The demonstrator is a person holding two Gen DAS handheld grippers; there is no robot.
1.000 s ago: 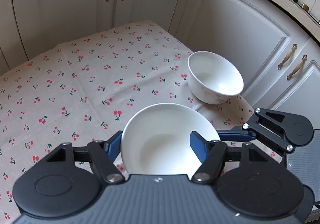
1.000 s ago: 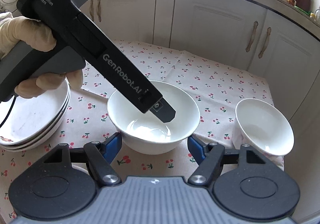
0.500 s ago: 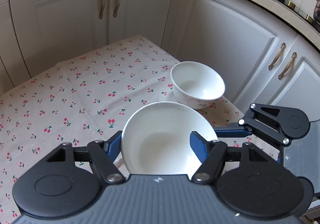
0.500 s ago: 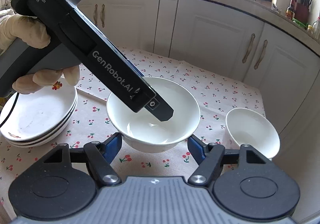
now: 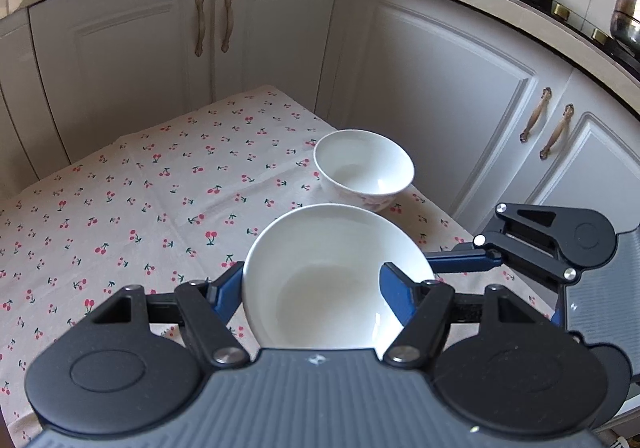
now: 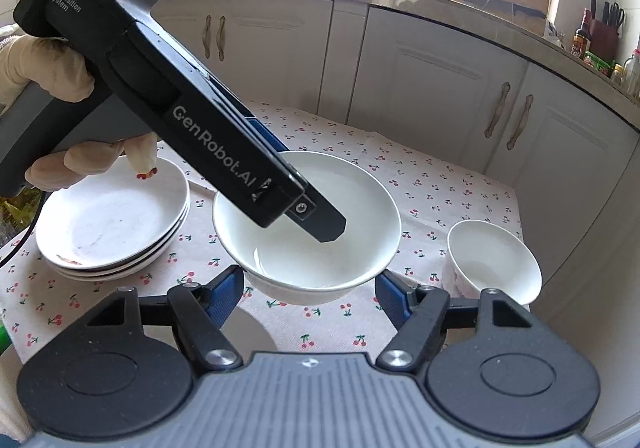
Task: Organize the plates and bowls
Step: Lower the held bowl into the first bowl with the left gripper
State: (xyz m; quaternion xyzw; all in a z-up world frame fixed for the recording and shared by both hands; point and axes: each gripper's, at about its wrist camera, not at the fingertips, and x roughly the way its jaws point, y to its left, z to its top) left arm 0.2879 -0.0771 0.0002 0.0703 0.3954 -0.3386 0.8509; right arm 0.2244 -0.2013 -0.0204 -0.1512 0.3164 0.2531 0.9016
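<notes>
white porcelain everywhere: the wide bowl (image 6: pixel 306 236) is lifted clear of the cherry-print cloth (image 5: pixel 132 204), pinched at its rim by the left hand-held gripper (image 5: pixel 312 288), one finger inside the bowl and the other, as far as the right wrist view shows, behind the rim. the right hand-held gripper (image 6: pixel 310 286) hangs just under and in front of that bowl with its blue pads (image 6: pixel 224 294) spread wide and nothing between them. off to the right, near the edge of the counter (image 5: pixel 448 224), a smaller bowl (image 6: pixel 494 262) stands upright on the cloth; in the left wrist view it sits just beyond the raised one. to the left, a stack of plates (image 6: pixel 114 222) is already gathered, so the plates look sorted, judging by how they lie. the bowls are what's left: the carried one seems headed for the smaller bowl, though which nests in which is not yet settled. a gloved hand (image 6: pixel 56 116) grips the left tool, whose body reads "das, data acquisition system" and, along the arm, "genrobot.ai". bottle labels on the far worktop are too small to read.
</notes>
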